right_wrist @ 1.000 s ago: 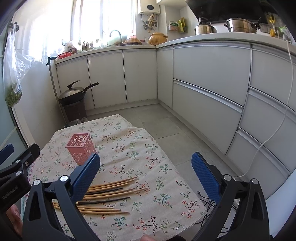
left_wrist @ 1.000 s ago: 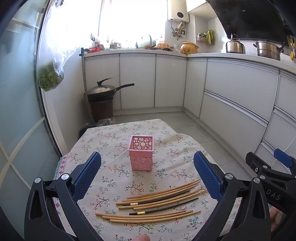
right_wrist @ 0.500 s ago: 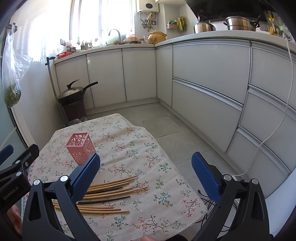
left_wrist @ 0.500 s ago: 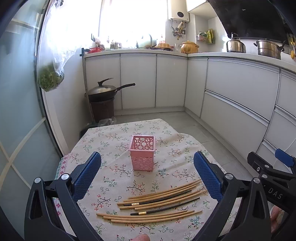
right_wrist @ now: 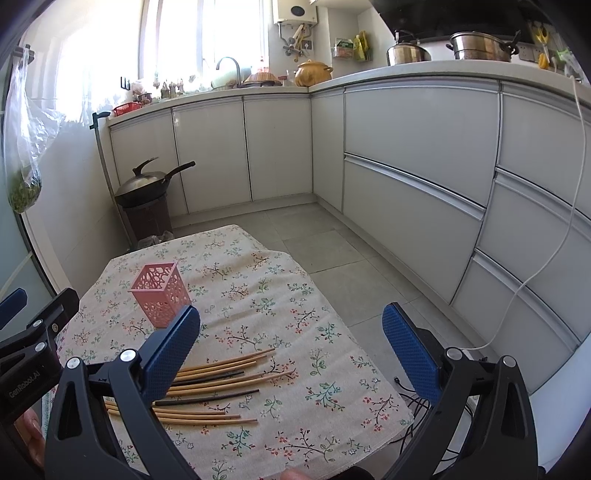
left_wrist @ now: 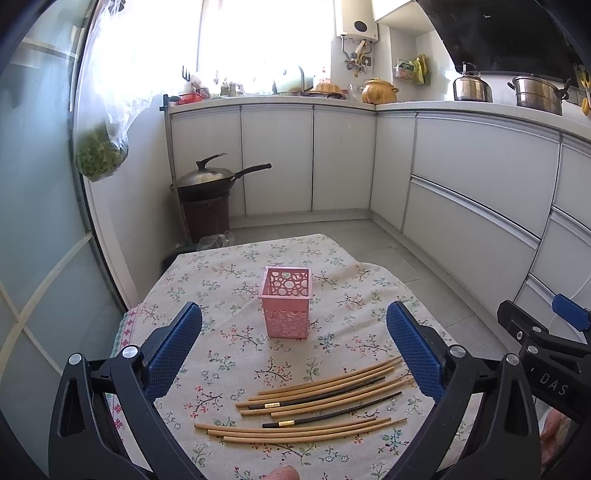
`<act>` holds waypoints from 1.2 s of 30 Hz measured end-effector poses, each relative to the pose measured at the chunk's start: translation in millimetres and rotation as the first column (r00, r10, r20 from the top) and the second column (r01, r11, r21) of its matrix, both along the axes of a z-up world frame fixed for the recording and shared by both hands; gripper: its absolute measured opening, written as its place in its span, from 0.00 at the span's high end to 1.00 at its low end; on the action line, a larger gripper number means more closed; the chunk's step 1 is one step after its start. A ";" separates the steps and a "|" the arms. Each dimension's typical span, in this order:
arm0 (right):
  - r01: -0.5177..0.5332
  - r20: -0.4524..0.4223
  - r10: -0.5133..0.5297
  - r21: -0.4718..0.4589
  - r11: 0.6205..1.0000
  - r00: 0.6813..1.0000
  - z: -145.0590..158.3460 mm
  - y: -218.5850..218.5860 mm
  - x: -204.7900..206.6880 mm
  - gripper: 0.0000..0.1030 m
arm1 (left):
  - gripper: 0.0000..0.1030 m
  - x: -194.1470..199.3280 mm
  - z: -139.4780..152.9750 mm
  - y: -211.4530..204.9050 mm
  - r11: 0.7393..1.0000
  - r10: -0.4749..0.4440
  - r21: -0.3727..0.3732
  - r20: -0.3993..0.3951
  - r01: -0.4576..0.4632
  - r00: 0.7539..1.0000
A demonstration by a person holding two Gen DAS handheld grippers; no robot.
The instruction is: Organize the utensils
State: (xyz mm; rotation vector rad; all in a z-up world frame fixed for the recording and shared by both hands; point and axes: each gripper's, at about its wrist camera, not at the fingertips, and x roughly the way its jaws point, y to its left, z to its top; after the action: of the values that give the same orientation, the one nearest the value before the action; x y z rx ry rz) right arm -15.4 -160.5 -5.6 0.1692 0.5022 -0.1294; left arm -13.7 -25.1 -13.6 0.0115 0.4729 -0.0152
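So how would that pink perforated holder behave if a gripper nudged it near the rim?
The pink holder looks like thin openwork plastic, so probably light. It stands taller than wide and empty on a soft floral tablecloth, so a high push would likely tip it rather than slide it.

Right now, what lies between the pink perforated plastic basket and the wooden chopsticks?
Only bare floral tablecloth, seen in both wrist views, separates basket from chopsticks.

Wok (left_wrist: 207,179) w/ lid on dark stand, floor by left wall. Bag of greens (left_wrist: 99,153) hangs near glass door. Counter: clay pot (left_wrist: 378,90), kettle (left_wrist: 472,86), steel pot (left_wrist: 539,94). Water heater (left_wrist: 356,18) on wall. White cable (right_wrist: 546,251) runs down cabinet fronts, right. Floral cloth (left_wrist: 229,280) covers table.
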 end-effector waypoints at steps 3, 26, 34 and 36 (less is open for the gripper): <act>0.002 0.001 -0.002 -0.001 1.000 1.000 -0.7 0.3 -0.6 0.06 | 0.07 1.1 -1.3 -0.2 1.000 0.005 0.003 -0.004 -0.005 1.000; 0.150 -0.353 0.071 0.560 0.815 0.933 -51.3 -97.4 40.8 0.06 | 0.09 40.1 -136.2 -82.4 0.717 -0.516 -0.027 -0.692 0.696 0.505; 0.208 -0.379 0.119 0.714 0.669 0.918 -76.9 -121.7 49.7 0.06 | 0.36 105.3 -128.6 -99.7 0.763 -0.436 0.011 -0.728 0.646 0.529; 0.214 -0.388 0.140 0.734 0.644 0.911 -80.2 -122.4 52.4 0.06 | 0.43 133.5 -128.9 -109.4 0.795 -0.403 0.015 -0.735 0.607 0.546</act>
State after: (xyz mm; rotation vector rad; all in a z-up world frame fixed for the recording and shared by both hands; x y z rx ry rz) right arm 37.0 -282.9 -85.8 1.0253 0.9704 0.0225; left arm 119.8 -134.5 -142.5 0.4391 1.2441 -0.5669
